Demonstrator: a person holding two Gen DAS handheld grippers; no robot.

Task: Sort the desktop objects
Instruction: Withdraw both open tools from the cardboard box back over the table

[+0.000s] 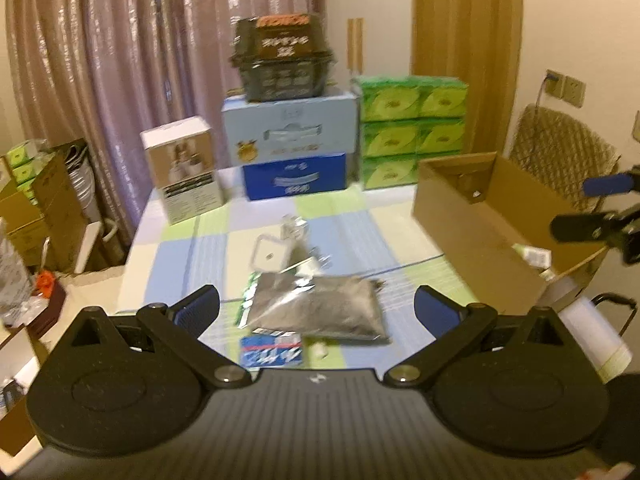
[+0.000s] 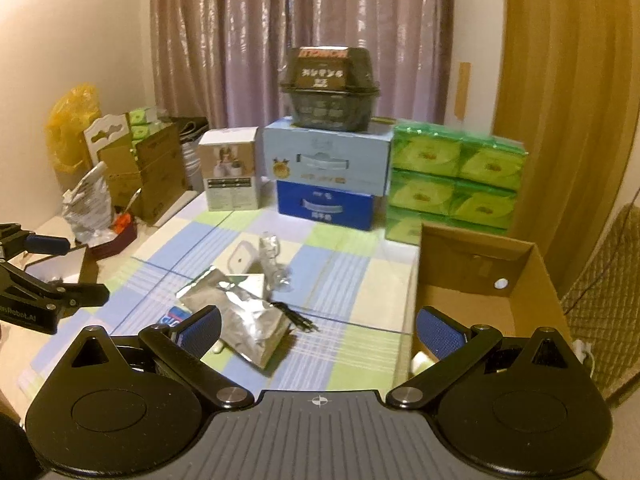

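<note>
Tablecloth [image 2: 352, 280]: checked weave, blue, green and white squares, flat on the table. Clutter in its middle, well apart from both grippers: one crinkled silver foil pouch [image 2: 244, 320], flat, pillow-shaped; one small white rounded-square case [image 2: 242, 258] behind it; one clear crumpled plastic wrapper [image 2: 270, 254] beside the case; one blue printed packet [image 1: 271, 352] at the near edge; one thin black cable [image 2: 294, 316] touching the pouch's right corner. Cardboard box [image 2: 532, 280] on the right: plain brown, open top, rectangular, a few small items inside (too blurred to count). Back row: two stacked carton boxes, pale blue [image 2: 328, 158] over dark blue [image 2: 326, 206]; one dark plastic basket [image 2: 330, 88] with lid on top; one white carton [image 2: 231, 174] left; six visible green shiny tissue packs [image 2: 456, 178] right. Left gripper [image 1: 316, 312]: black arms, blue ribbed pads, jaws spread wide, nothing between. Right gripper [image 2: 318, 330]: same build, jaws spread wide, empty, right pad over the cardboard box's corner.
</note>
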